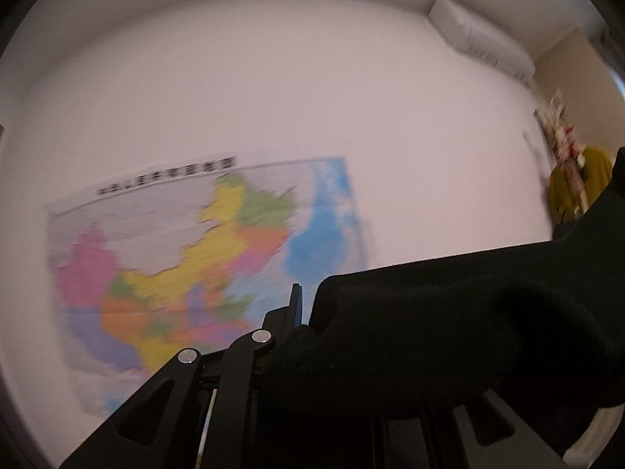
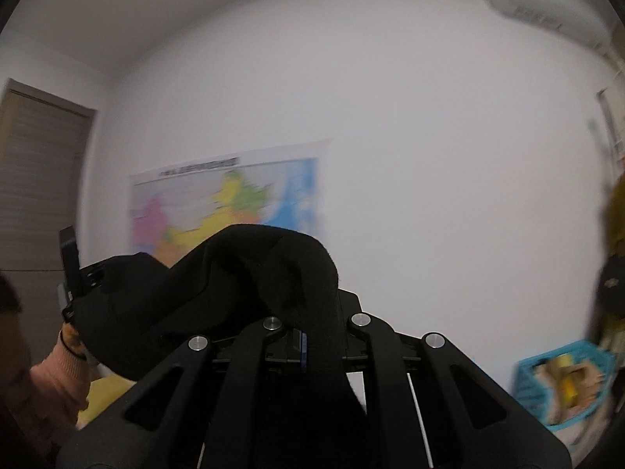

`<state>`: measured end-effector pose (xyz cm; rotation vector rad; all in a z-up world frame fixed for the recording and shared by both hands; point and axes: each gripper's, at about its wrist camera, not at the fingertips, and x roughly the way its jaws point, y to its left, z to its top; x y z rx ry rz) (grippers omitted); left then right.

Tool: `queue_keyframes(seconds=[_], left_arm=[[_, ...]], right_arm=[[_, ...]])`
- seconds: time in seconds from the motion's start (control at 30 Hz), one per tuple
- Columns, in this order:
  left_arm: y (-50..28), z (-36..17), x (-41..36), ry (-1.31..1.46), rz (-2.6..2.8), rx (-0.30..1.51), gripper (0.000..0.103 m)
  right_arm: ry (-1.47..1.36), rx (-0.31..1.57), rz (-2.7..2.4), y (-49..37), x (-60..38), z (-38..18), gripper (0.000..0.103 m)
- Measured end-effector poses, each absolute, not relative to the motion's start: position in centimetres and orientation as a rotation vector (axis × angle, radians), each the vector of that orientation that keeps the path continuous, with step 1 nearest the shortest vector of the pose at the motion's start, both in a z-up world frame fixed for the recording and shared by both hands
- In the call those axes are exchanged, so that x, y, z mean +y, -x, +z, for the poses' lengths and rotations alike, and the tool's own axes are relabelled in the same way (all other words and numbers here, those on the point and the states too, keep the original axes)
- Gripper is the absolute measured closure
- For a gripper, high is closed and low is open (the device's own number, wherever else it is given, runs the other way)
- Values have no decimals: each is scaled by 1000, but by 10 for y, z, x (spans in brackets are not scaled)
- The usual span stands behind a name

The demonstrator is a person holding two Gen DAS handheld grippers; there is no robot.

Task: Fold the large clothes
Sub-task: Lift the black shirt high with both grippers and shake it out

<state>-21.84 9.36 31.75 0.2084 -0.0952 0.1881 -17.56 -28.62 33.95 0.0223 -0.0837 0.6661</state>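
Note:
Both grippers are raised and face a white wall. A black garment hangs bunched over my left gripper, whose jaws are shut on the cloth; only the left finger's blue pad shows. In the right wrist view the same black garment is draped over my right gripper, whose fingers are closed on a fold of it. The left gripper shows at the left of that view, holding the garment's other end. The cloth stretches between the two.
A coloured map poster hangs on the wall ahead. An air conditioner sits high on the right. A brown door is at the left. A blue basket stands low right. A mustard garment hangs at the right.

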Motion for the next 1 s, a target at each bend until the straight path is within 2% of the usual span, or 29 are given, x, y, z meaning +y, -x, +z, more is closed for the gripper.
queue_keyframes(seconds=[0.13, 0.23, 0.37, 0.53, 0.63, 0.77, 0.8, 0.83, 0.87, 0.9, 0.93, 0.97, 1.0], left_arm=[[210, 288, 104, -255, 257, 55, 92], [157, 245, 123, -225, 271, 250, 92], [62, 144, 158, -165, 285, 562, 91], [-39, 18, 192, -107, 319, 845, 92], [-62, -5, 210, -61, 330, 888, 92], [-85, -18, 240, 59, 280, 978, 91], [-89, -20, 240, 46, 284, 1002, 87], [-93, -26, 240, 26, 301, 1031, 76], [-98, -35, 245, 22, 338, 1065, 69], [-101, -41, 248, 11, 366, 1086, 54], [-103, -44, 248, 3, 374, 1096, 50], [-102, -43, 250, -2, 362, 1091, 50], [-100, -41, 250, -10, 347, 1080, 49]], right_arm=[[-48, 36, 740, 135, -255, 311, 97], [-55, 188, 744, 72, -224, 269, 97], [-76, 437, 713, -32, -179, 183, 97], [-93, 714, 642, -141, -127, 65, 97], [-125, 776, 619, -171, -116, 33, 97], [-251, 827, 605, -205, -130, 18, 97], [-242, 859, 603, -215, -121, 11, 97], [-225, 889, 582, -224, -120, 1, 97], [-211, 929, 541, -235, -118, -11, 96], [-196, 992, 497, -243, -112, -29, 87], [-188, 1032, 473, -250, -110, -40, 83], [-194, 1053, 450, -252, -111, -47, 76], [-202, 1053, 447, -251, -113, -50, 60]])
